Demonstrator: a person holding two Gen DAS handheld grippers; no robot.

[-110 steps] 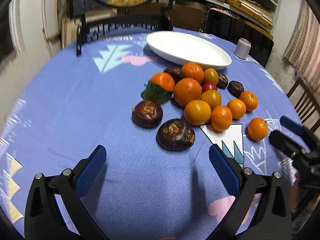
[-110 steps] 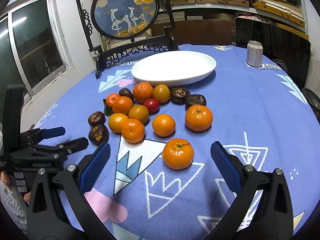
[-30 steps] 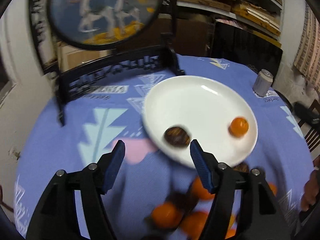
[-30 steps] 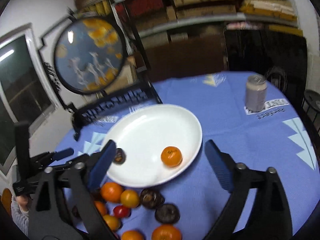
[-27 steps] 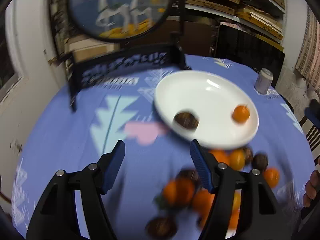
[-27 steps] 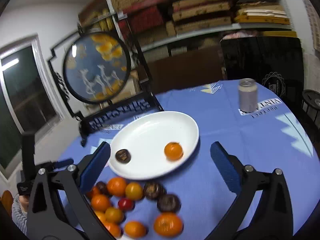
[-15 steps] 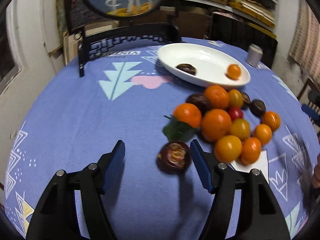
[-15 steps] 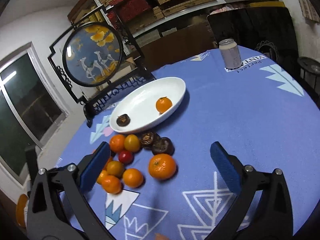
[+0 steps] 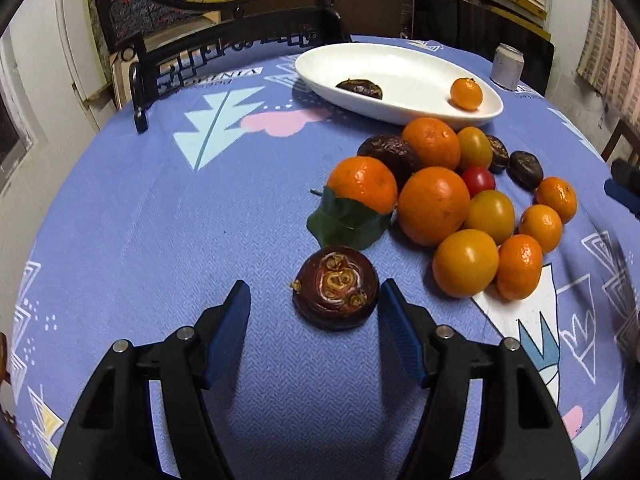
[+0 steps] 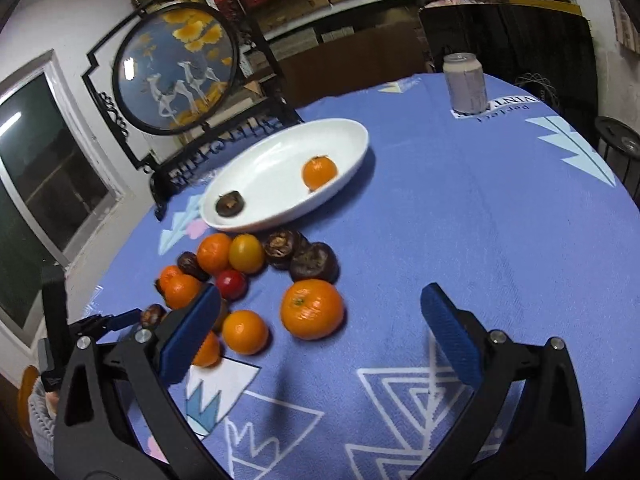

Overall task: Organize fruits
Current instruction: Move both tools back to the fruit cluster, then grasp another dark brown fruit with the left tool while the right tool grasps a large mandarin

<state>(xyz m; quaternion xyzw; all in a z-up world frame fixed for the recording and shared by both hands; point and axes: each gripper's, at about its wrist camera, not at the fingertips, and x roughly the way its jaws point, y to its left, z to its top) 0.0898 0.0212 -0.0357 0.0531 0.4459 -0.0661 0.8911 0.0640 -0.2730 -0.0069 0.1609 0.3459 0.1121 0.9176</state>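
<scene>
Both grippers are dropping back from the plate (image 9: pixel 400 110) toward the fruit pile (image 9: pixel 448 200) on the table (image 9: pixel 160 240). Plate is holding one mangosteen (image 9: pixel 359 89) and one orange (image 9: pixel 466 93). Left gripper (image 9: pixel 314 308) is hanging open, empty, around a loose mangosteen (image 9: pixel 335 287), not touching. Right gripper (image 10: pixel 318 320) is sitting wide open, empty, above a big orange (image 10: pixel 312 309).
</scene>
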